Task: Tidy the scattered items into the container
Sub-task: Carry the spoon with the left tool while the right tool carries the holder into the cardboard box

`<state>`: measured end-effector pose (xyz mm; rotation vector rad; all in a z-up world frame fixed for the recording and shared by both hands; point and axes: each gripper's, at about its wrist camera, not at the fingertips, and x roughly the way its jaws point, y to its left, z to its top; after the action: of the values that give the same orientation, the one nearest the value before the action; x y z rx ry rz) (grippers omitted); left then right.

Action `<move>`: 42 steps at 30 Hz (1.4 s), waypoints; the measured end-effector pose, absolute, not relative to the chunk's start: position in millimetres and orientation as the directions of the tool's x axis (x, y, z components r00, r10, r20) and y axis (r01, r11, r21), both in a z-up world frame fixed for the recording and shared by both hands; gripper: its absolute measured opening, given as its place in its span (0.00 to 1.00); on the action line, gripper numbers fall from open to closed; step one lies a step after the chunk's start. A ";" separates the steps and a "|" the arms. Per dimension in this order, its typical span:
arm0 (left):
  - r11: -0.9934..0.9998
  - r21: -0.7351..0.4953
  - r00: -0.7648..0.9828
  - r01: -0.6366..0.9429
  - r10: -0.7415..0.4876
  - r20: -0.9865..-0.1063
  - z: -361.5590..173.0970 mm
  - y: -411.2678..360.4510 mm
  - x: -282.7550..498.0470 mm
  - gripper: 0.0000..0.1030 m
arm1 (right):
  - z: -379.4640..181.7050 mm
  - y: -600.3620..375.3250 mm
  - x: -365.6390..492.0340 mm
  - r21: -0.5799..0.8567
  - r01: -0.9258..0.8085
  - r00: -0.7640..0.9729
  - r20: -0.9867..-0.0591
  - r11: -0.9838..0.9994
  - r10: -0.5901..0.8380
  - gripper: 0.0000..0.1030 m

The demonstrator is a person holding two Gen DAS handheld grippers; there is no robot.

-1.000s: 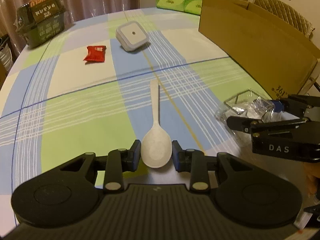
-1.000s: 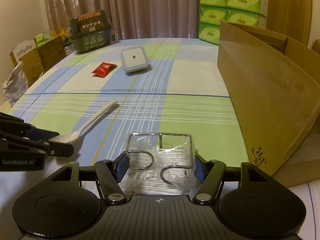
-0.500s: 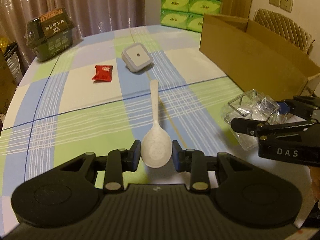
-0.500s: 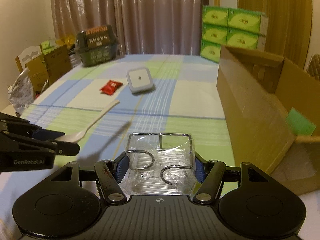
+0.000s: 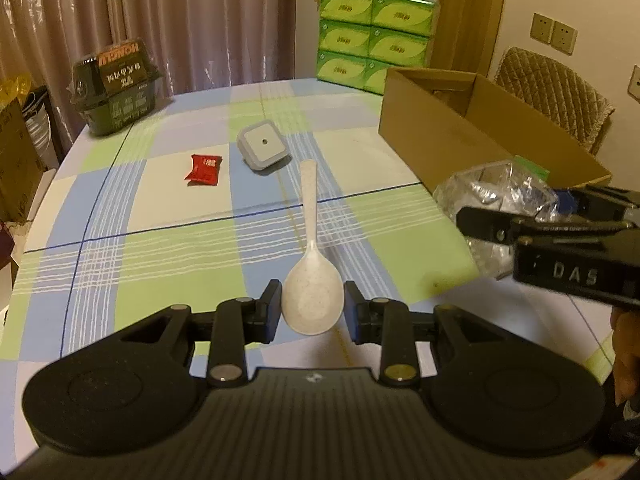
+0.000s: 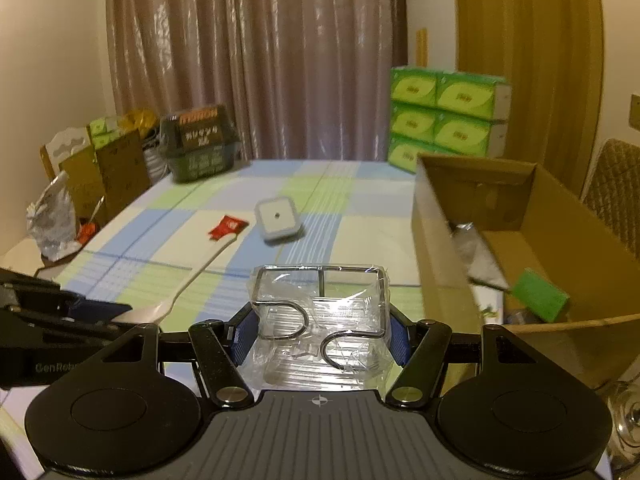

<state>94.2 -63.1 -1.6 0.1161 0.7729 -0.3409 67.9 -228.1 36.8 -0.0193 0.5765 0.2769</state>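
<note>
Gripping the spoon [image 5: 312,304] by its bowl, the left gripper [image 5: 312,306] holds it aloft; the right gripper [image 6: 320,332] pinches a wrapped wire rack [image 6: 320,308], both raised for the open cardboard box [image 6: 440,264] nearby.

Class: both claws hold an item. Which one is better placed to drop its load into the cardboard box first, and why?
Right. The right claw, shut on the wire rack, sits beside the box. The left claw, holding the spoon, is farther away.
</note>
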 end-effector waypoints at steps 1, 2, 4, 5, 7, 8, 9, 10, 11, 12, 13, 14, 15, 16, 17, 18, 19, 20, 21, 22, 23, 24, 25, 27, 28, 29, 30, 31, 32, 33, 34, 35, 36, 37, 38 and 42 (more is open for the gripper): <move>0.939 -0.020 0.667 0.344 -0.260 -0.699 1.6 -64.9 90.8 0.26 | 40.5 -230.7 65.8 0.059 -0.260 0.808 -0.534 0.964 0.251 0.60; 0.938 -0.019 0.669 0.346 -0.261 -0.696 4.1 -66.2 87.2 0.26 | 44.4 -233.8 63.2 0.060 -0.256 0.813 -0.526 0.965 0.249 0.60; 0.936 -0.014 0.674 0.353 -0.265 -0.689 11.1 -71.1 80.0 0.26 | 51.9 -240.9 58.0 0.062 -0.248 0.823 -0.513 0.967 0.244 0.60; 0.935 -0.012 0.678 0.355 -0.266 -0.685 13.8 -73.7 77.5 0.26 | 55.3 -243.8 55.6 0.062 -0.243 0.828 -0.507 0.968 0.240 0.60; 0.931 -0.012 0.681 0.366 -0.276 -0.678 19.8 -79.5 72.6 0.26 | 62.3 -250.8 49.7 0.059 -0.233 0.839 -0.493 0.971 0.232 0.60; 0.928 -0.014 0.682 0.373 -0.284 -0.674 22.6 -82.8 70.7 0.26 | 65.5 -254.2 46.3 0.059 -0.228 0.843 -0.487 0.972 0.228 0.60; 0.925 -0.016 0.682 0.380 -0.292 -0.671 25.4 -86.5 68.6 0.26 | 68.6 -258.4 43.7 0.058 -0.222 0.848 -0.481 0.973 0.222 0.60; 0.922 -0.016 0.681 0.388 -0.298 -0.668 27.6 -89.9 66.7 0.26 | 72.2 -263.5 40.8 0.057 -0.214 0.854 -0.474 0.975 0.215 0.60; 0.918 -0.015 0.681 0.397 -0.306 -0.666 30.2 -94.9 64.8 0.26 | 75.1 -267.8 38.5 0.056 -0.207 0.858 -0.469 0.977 0.209 0.60; 0.914 -0.015 0.680 0.406 -0.313 -0.663 32.3 -99.0 63.4 0.26 | 78.2 -272.6 36.5 0.056 -0.197 0.863 -0.463 0.979 0.200 0.60; 0.910 -0.018 0.678 0.415 -0.322 -0.661 34.3 -102.9 61.9 0.26 | 81.0 -278.6 34.5 0.055 -0.188 0.868 -0.458 0.981 0.192 0.60; 0.906 -0.022 0.677 0.423 -0.332 -0.657 36.7 -107.1 60.5 0.26 | 83.4 -283.2 33.4 0.055 -0.179 0.872 -0.453 0.982 0.184 0.60; 0.902 -0.027 0.675 0.431 -0.342 -0.653 39.4 -111.8 59.6 0.26 | 86.0 -288.2 32.2 0.054 -0.169 0.876 -0.449 0.984 0.175 0.60; 0.899 -0.031 0.674 0.437 -0.350 -0.650 41.6 -116.0 59.0 0.26 | 87.5 -293.0 31.7 0.053 -0.161 0.879 -0.446 0.986 0.167 0.60; 0.895 -0.038 0.672 0.444 -0.360 -0.647 44.0 -120.6 58.7 0.26 | 89.8 -298.5 31.2 0.053 -0.150 0.883 -0.441 0.987 0.157 0.60; 0.891 -0.045 0.670 0.452 -0.372 -0.643 47.2 -125.7 58.4 0.26 | 91.9 -303.6 30.8 0.052 -0.140 0.887 -0.437 0.989 0.149 0.60; 0.888 -0.050 0.668 0.458 -0.380 -0.640 49.7 -130.3 58.8 0.26 | 94.1 -309.0 30.7 0.050 -0.130 0.891 -0.433 0.990 0.139 0.60; 0.884 -0.054 0.666 0.464 -0.388 -0.637 52.0 -134.3 59.4 0.26 | 96.3 -314.6 30.7 0.050 -0.121 0.893 -0.430 0.991 0.131 0.60; 0.880 -0.063 0.663 0.471 -0.400 -0.633 55.0 -139.7 60.1 0.26 | 98.2 -319.4 31.8 0.050 -0.114 0.895 -0.429 0.992 0.124 0.60; 0.877 -0.071 0.660 0.475 -0.408 -0.631 57.1 -143.9 60.9 0.26 | 100.6 -324.9 33.3 0.047 -0.107 0.896 -0.428 0.993 0.117 0.60; 0.873 -0.081 0.657 0.480 -0.419 -0.627 59.8 -149.5 61.9 0.26 | 102.3 -329.6 35.2 0.046 -0.102 0.896 -0.429 0.994 0.112 0.60; 0.870 -0.088 0.654 0.486 -0.428 -0.624 61.7 -155.0 63.8 0.26 | 104.1 -334.4 37.7 0.046 -0.099 0.895 -0.433 0.994 0.109 0.60; 0.867 -0.093 0.651 0.490 -0.435 -0.622 63.3 -159.5 65.4 0.26 | 104.9 -338.7 40.3 0.045 -0.097 0.895 -0.433 0.994 0.107 0.60; 0.859 -0.100 0.646 0.502 -0.449 -0.617 67.1 -171.4 68.8 0.26 | 106.8 -347.7 44.6 0.033 -0.090 0.896 -0.433 0.995 0.095 0.60; 0.856 -0.103 0.644 0.506 -0.455 -0.615 68.4 -176.7 70.7 0.26 | 107.2 -352.4 46.6 0.032 -0.087 0.896 -0.434 0.996 0.093 0.60; 0.852 -0.107 0.641 0.512 -0.461 -0.613 70.0 -183.4 72.8 0.26 | 107.5 -356.0 49.1 0.030 -0.084 0.896 -0.436 0.996 0.089 0.60; 0.850 -0.109 0.639 0.516 -0.466 -0.612 70.9 -188.9 74.8 0.26 | 107.3 -359.8 51.7 0.023 -0.082 0.895 -0.439 0.996 0.084 0.60; 0.846 -0.109 0.636 0.521 -0.471 -0.611 72.0 -195.3 77.0 0.26 | 106.5 -363.7 54.0 0.018 -0.081 0.893 -0.442 0.997 0.081 0.60; 0.844 -0.110 0.635 0.525 -0.474 -0.610 71.9 -199.8 78.7 0.26 | 106.1 -367.1 56.8 0.015 -0.080 0.891 -0.447 0.997 0.078 0.60; 0.841 -0.114 0.632 0.529 -0.480 -0.609 72.4 -206.1 81.3 0.26 | 105.7 -371.3 59.8 0.014 -0.079 0.888 -0.453 0.997 0.077 0.60; 0.840 -0.119 0.630 0.530 -0.483 -0.608 72.3 -209.7 83.4 0.26 | 104.5 -375.8 62.2 0.013 -0.078 0.886 -0.458 0.997 0.075 0.60; 0.838 -0.124 0.627 0.531 -0.487 -0.607 72.2 -214.2 86.1 0.26 | 103.6 -379.3 64.2 0.012 -0.075 0.884 -0.461 0.997 0.072 0.60; 0.837 -0.133 0.624 0.531 -0.492 -0.608 71.9 -219.3 89.1 0.26 | 102.6 -383.3 67.6 0.009 -0.072 0.883 -0.464 0.997 0.068 0.60; 0.835 -0.140 0.620 0.531 -0.496 -0.608 71.0 -223.4 92.0 0.26 | 102.0 -387.0 69.1 0.008 -0.068 0.883 -0.464 0.998 0.064 0.60; 0.834 -0.145 0.616 0.532 -0.499 -0.609 70.4 -226.7 94.8 0.26 | 101.4 -390.0 70.6 0.008 -0.064 0.884 -0.464 0.998 0.060 0.60; 0.832 -0.157 0.608 0.533 -0.505 -0.612 67.6 -241.2 104.2 0.26 | 99.5 -401.7 77.9 0.009 -0.050 0.885 -0.464 0.999 0.049 0.60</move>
<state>104.2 -241.2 67.6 0.0424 0.6936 -0.5999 77.9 -401.7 99.5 -0.0031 0.4824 0.0518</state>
